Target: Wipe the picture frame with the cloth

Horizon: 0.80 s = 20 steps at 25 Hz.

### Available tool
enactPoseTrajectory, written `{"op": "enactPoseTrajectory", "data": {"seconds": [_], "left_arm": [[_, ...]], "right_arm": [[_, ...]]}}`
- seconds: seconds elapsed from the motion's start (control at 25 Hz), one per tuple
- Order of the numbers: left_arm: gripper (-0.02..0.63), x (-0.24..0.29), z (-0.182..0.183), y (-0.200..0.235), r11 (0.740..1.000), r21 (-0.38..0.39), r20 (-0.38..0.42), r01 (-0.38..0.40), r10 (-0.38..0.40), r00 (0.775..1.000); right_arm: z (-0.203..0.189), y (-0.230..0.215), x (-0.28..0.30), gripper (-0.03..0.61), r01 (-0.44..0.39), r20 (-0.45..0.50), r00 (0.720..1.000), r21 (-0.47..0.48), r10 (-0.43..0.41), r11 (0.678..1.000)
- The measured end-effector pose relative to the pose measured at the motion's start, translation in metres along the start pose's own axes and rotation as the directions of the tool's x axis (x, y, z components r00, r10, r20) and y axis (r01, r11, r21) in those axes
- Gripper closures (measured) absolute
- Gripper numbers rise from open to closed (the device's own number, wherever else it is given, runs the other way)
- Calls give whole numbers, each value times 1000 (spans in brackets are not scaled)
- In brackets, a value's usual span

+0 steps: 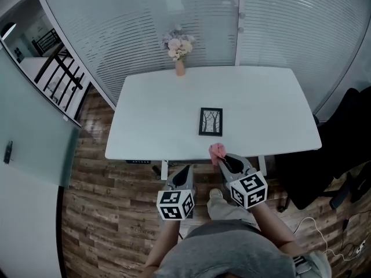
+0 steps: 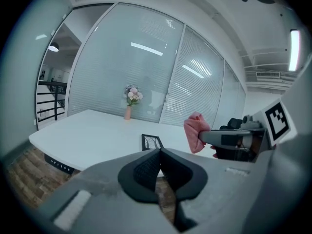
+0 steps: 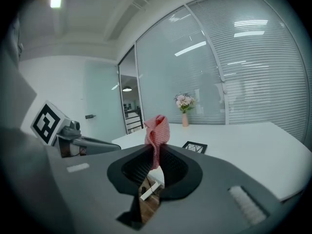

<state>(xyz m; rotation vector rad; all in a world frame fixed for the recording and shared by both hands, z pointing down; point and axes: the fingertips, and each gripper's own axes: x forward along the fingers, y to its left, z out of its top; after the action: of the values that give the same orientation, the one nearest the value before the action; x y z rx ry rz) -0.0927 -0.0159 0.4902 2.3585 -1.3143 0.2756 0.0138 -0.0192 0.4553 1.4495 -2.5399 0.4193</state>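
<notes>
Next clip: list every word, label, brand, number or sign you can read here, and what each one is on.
No text here can be read.
Front edge of the table: a short row of small characters, too blurred to read.
Cube on the left hand-held gripper: black-and-white square patterns, no letters.
Cube on the right hand-held gripper: the same kind of patterns, no letters.
Picture frame: a drawing of bare trees, no words.

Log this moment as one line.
left gripper shut, empty | right gripper shut on cloth | picture frame flat on table, untouched
</notes>
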Motion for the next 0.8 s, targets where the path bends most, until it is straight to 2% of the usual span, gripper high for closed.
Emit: {"op": "enactPoseTrajectory", "data": {"seconds": [0.36, 0.8], "left_arm": [[612, 75, 36, 23, 1000, 1, -13, -22, 23, 1000], [612, 152, 38, 49, 999, -12, -86, -36, 34, 996]], "right_arm": [[34, -60, 63, 537, -21, -31, 999, -53, 20, 998], [43, -118, 140, 537, -57, -89, 995, -68, 51, 996]]}}
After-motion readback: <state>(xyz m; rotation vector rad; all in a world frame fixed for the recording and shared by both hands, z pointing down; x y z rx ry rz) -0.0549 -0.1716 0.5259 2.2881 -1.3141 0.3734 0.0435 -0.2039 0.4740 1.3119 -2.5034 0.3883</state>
